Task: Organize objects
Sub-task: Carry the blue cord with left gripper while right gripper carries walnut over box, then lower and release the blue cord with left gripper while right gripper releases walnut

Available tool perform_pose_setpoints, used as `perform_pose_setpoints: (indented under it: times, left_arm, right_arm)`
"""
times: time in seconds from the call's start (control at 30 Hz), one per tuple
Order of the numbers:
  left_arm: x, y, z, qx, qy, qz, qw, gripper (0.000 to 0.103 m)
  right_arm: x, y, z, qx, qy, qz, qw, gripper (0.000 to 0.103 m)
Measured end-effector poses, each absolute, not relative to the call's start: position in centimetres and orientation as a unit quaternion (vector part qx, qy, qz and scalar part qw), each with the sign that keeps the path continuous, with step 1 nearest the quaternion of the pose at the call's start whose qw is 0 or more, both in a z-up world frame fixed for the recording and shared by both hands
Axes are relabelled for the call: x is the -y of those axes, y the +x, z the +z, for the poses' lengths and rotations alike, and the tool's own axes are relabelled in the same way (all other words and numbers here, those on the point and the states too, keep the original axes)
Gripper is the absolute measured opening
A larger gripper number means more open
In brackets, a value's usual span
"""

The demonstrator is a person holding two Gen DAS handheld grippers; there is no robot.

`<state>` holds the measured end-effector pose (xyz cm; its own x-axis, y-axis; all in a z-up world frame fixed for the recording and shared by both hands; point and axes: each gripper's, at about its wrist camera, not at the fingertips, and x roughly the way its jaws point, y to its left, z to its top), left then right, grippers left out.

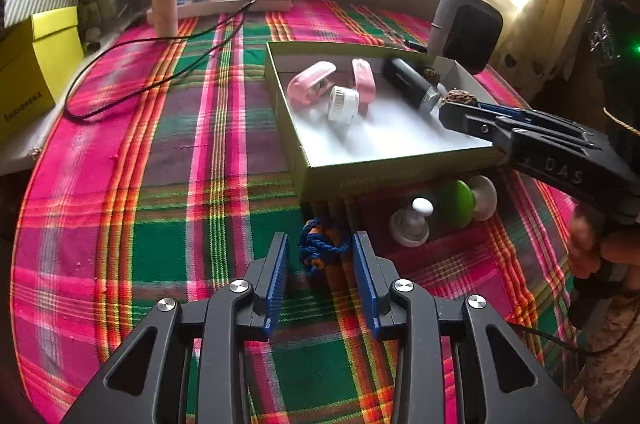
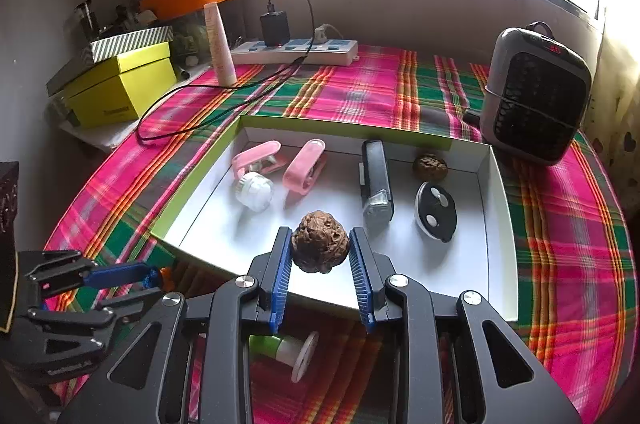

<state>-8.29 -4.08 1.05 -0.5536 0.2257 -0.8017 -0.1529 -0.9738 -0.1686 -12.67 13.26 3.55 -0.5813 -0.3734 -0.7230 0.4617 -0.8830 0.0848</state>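
While the right gripper carries a walnut pinched between its blue pads above the near part of the shallow box, the sorting looks well past halfway. Already lying inside the box are two pink clips, one white ribbed cap, one black-and-silver oblong device, one black oval piece with two round buttons, and one other walnut near the far wall. That makes two walnuts in all, counting the one being held.

Left on the plaid-covered bench, just in front of the box's near wall, are three things as far as I can tell: one knotted blue cord with orange beads, one green-and-white knob-like item, and one small white-and-grey knob. The left gripper hangs with its jaws apart and empty, the blue cord lying between its fingertips, so that piece is probably next.

A power strip, a heater and yellow boxes stand farther off and seem outside the job.
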Motion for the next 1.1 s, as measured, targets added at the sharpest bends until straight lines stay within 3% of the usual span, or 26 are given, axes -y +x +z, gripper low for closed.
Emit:
perform_pose_setpoints:
  times: [0.17, 0.27, 1.1]
  left_arm:
    - [3.8, -8.5, 0.7, 0.019, -0.458, 0.884, 0.090, 0.018]
    - [3.9, -8.5, 0.7, 0.020, -0.458, 0.885, 0.089, 0.017]
    - [2.7, -11.0, 4.4, 0.040, -0.415, 0.902, 0.109, 0.016]
  right_arm:
    - [-13.3, -12.7, 3.5, -0.055, 0.392, -0.888, 0.235, 0.030]
    - [-13.3, -12.7, 3.5, -0.055, 0.392, -0.888, 0.235, 0.030]
    - [-13.4, -13.3, 3.5, -0.055, 0.396, -0.888, 0.229, 0.030]
